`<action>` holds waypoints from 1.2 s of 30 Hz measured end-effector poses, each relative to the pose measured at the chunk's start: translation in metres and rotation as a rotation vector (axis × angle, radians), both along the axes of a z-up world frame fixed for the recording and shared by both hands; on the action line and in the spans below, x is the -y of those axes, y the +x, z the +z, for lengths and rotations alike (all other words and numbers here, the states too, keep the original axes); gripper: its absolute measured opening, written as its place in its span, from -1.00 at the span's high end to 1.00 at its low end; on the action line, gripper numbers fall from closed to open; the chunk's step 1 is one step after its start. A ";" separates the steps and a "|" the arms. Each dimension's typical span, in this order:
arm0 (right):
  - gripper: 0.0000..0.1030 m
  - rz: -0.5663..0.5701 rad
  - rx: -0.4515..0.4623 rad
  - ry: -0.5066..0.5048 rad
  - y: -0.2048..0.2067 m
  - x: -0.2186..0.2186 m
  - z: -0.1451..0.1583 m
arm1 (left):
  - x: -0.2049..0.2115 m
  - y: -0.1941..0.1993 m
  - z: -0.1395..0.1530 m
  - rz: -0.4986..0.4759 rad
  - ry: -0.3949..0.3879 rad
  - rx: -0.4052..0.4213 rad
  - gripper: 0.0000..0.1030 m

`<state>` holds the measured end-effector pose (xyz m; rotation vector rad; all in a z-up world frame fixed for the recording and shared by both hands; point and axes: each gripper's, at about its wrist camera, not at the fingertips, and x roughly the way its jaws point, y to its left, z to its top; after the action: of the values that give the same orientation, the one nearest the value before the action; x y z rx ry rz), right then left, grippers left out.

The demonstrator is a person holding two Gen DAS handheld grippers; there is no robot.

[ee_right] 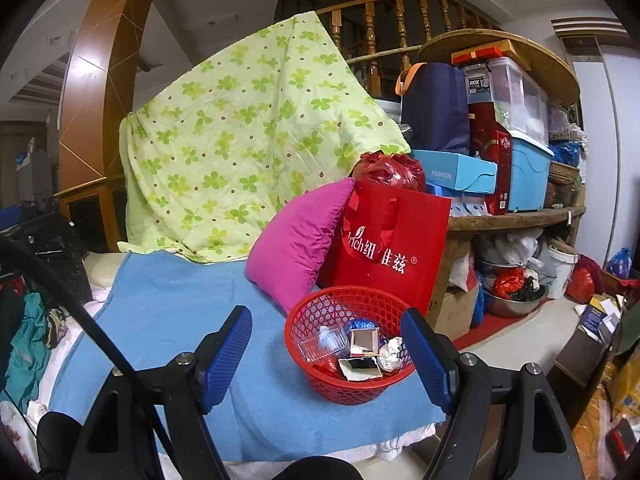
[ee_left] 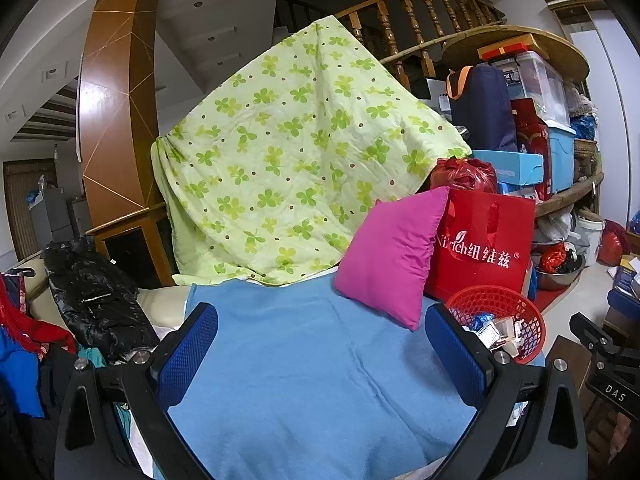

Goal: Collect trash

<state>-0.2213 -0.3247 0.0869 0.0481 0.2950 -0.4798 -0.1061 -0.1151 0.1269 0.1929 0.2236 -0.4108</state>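
Two grippers hang over a blue blanket [ee_right: 168,320] spread across the seat. Both stand wide apart with nothing between their blue pads. The left gripper [ee_left: 320,344] hovers over bare blanket near the middle, and the right gripper [ee_right: 326,356] sits further along, its fingers framing a red mesh basket [ee_right: 316,312].

That basket rests on the blanket near its right-hand edge, upright, and holds the trash: a crumpled ball of silver foil [ee_right: 391,354], a small open carton [ee_right: 363,342], a flattened dark wrapper [ee_right: 360,368], a clear plastic piece [ee_right: 330,340] and something shiny blue [ee_right: 360,325]. From the left wrist view the same basket [ee_left: 508,308] shows just beyond the right-hand finger, partly hidden by it.

Just behind the basket a pink cushion [ee_right: 296,240] leans tilted against a red paper bag [ee_right: 392,240] with white lettering, and a knotted red plastic bag [ee_right: 388,170] pokes up behind it. A green clover-print quilt [ee_right: 240,136] drapes down over the back, its lower edge lying on the blanket. Off to the left lies a black glossy jacket [ee_left: 96,292] beside other heaped clothes.
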 end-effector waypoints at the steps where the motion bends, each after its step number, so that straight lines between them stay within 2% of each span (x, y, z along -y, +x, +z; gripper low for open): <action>1: -0.57 0.001 0.000 -0.001 0.000 0.000 0.000 | 0.000 -0.001 0.000 0.000 0.000 0.000 -1.00; 36: -0.57 0.003 -0.002 -0.023 -0.002 -0.008 0.005 | 0.000 -0.008 -0.002 -0.002 0.005 0.000 -1.00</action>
<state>-0.2235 -0.3166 0.0914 0.0246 0.2918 -0.4804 -0.1145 -0.1149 0.1246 0.1984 0.2246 -0.4122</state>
